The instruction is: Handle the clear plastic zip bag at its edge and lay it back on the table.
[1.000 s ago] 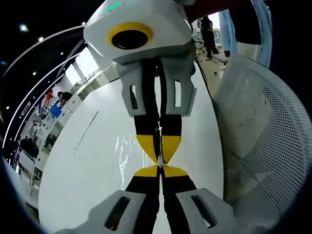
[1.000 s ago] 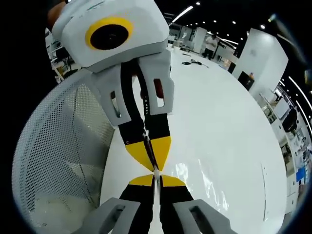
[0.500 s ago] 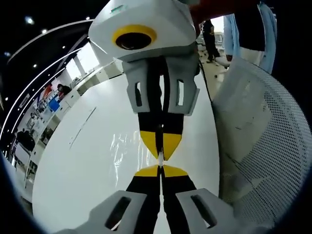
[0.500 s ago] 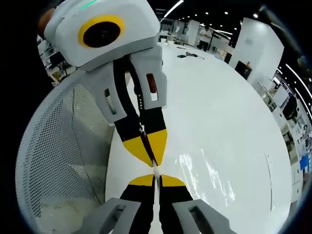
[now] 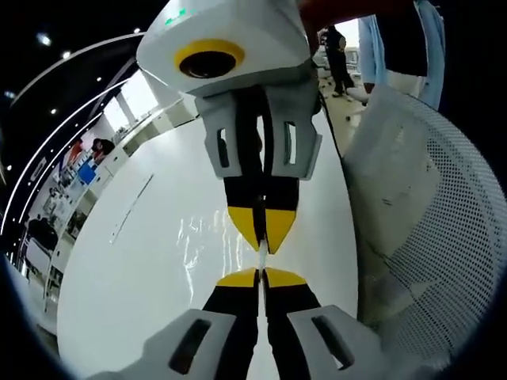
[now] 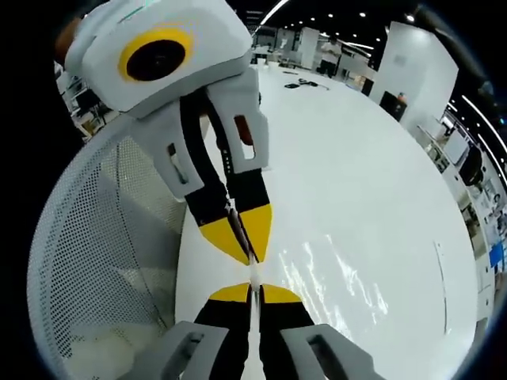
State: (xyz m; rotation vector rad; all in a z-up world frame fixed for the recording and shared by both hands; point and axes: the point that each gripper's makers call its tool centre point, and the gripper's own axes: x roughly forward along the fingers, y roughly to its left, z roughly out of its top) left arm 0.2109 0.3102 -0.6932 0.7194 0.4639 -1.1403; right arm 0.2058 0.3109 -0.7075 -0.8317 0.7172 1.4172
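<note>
White table [image 5: 142, 261], long, glossy, bare surface. White mesh chair back [image 5: 432, 229], perforated, just beside the table edge. Dark cables or small items [image 6: 305, 83] at the table's far end. Desks and shelving [image 5: 59, 206] beyond; people standing [image 5: 341, 51] in the background.

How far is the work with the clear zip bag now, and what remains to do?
Done: the clear zip bag is gripped at its edge. The left gripper and the right gripper are both shut on that edge, tips facing each other.

In hand: the bag's edge is pinched between them, above the white table.

Left: lower the bag flat onto the table and open both grippers.
</note>
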